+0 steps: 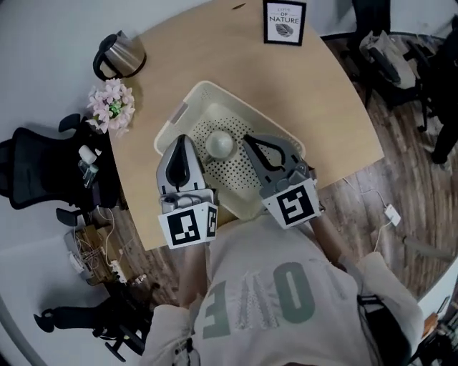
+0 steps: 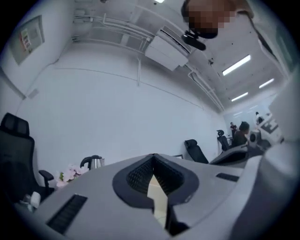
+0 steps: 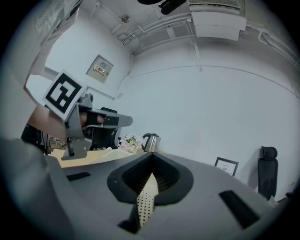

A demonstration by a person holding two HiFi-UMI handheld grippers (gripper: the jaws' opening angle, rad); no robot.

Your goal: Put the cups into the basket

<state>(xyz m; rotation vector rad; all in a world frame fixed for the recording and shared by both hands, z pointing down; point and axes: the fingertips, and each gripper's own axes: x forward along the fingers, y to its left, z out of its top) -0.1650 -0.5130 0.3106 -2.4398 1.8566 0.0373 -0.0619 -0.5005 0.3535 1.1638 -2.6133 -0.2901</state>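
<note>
Tan table (image 1: 322, 93), basket (image 1: 187, 107) with cup (image 1: 220, 144) partly hidden beneath left gripper (image 1: 182, 141) and right gripper (image 1: 248, 140), fingers (image 2: 84, 197) together, empty.

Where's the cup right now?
Head view: the cup sits inside the basket in the middle of the table, right of the flowers and kettle.

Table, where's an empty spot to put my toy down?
Bare wood: between the kettle and the picture frame, and right of the basket to the table edge. Crowded: by the flowers, and where the left gripper and right gripper hang over the basket.
</note>
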